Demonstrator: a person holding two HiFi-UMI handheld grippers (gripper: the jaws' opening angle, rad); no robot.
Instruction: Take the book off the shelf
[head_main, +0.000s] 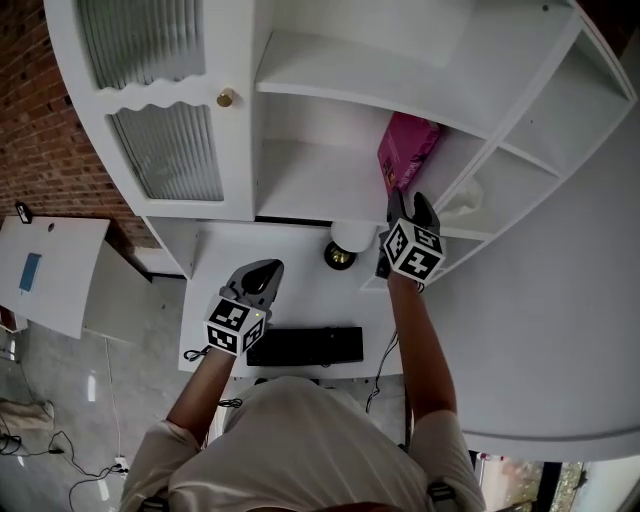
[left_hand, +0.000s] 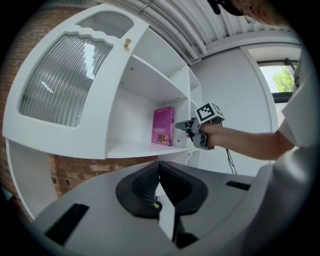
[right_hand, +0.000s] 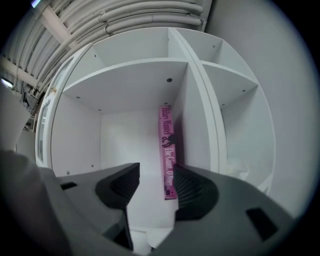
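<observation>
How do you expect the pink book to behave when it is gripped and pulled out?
The book stands upright beside the divider with nothing on its other side, so it may tip. Its narrow spine suggests it is light and fairly stiff.

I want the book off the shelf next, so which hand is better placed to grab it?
Right. The right gripper faces the pink book, fingers apart; the left gripper hangs back, shut.

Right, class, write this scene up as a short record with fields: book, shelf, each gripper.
Book: pink, upright, against its compartment's right wall
Shelf: white, open compartments
Right gripper: jaws open, lined up on the book's spine, not closed on it
Left gripper: jaws shut, nothing between them, held over the desk
</observation>
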